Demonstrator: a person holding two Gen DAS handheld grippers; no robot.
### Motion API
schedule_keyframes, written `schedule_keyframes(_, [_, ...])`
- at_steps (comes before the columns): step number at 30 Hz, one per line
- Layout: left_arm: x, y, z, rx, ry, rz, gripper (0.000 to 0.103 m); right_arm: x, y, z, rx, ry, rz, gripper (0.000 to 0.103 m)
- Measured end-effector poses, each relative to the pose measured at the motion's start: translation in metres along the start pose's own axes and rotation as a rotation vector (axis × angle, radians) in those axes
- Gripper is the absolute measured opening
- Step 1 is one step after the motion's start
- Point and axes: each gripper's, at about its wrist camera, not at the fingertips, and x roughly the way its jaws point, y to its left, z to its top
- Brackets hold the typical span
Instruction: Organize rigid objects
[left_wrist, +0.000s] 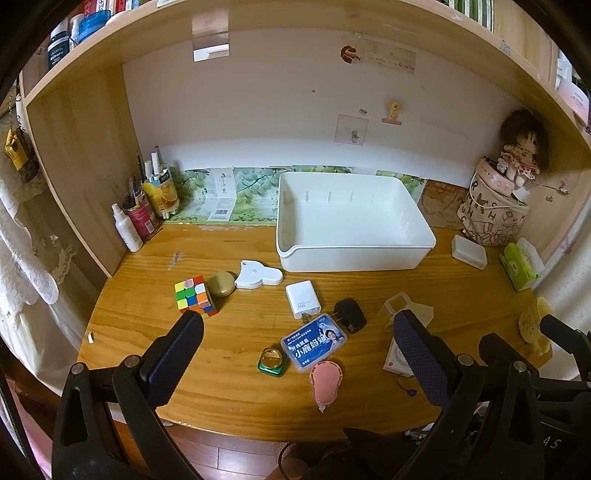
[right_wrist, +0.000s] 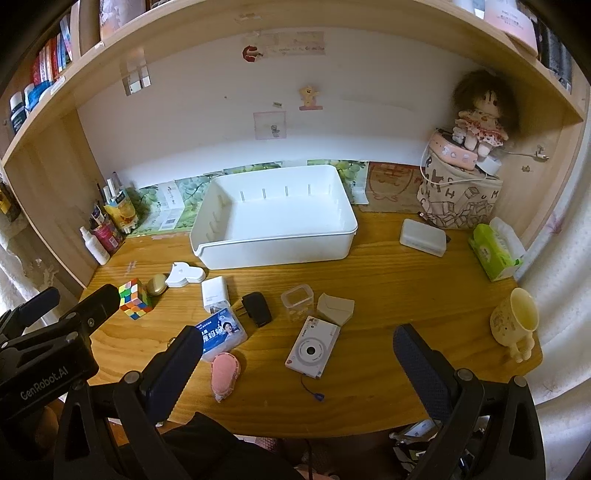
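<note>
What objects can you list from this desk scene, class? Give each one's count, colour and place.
Bin: 1, white, empty, desk rear.
Puzzle cube: 1, multicoloured, front left.
Chargers: 2, white, black, mid-desk.
Blue-label box: 1, front centre.
Camera: 1, white, front centre.
Pink pouch: 1, desk edge.
Mug: 1, cream, right.
Tissue pack: 1, green, right.
Doll: 1, right rear.
Left gripper: open.
Right gripper: open.
</note>
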Motion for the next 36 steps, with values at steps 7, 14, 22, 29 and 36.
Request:
schedule_keyframes(7, [0.003, 0.008, 0.004, 0.019, 0.002, -0.012, 0.102, -0.001, 0.011, 0.0, 0.018, 0.007, -0.024, 0.103])
schedule_keyframes(14, [0.007, 0.023, 0.005, 0.026, 0.017, -0.033, 0.102, -0.003, 0.027, -0.004, 0.027, 0.009, -0.049, 0.103])
schedule_keyframes(22, [0.011, 0.04, 0.004, 0.041, 0.025, -0.066, 0.102, -0.005, 0.045, -0.013, 0.046, 0.012, -0.074, 0.103])
schedule_keyframes(29, [0.015, 0.05, -0.001, 0.059, 0.059, -0.09, 0.102, -0.005, 0.056, -0.025, 0.068, 0.041, -0.084, 0.103])
schedule_keyframes(36, [0.024, 0.054, -0.005, 0.061, 0.114, -0.113, 0.102, -0.004, 0.054, -0.032, 0.104, 0.073, -0.095, 0.103])
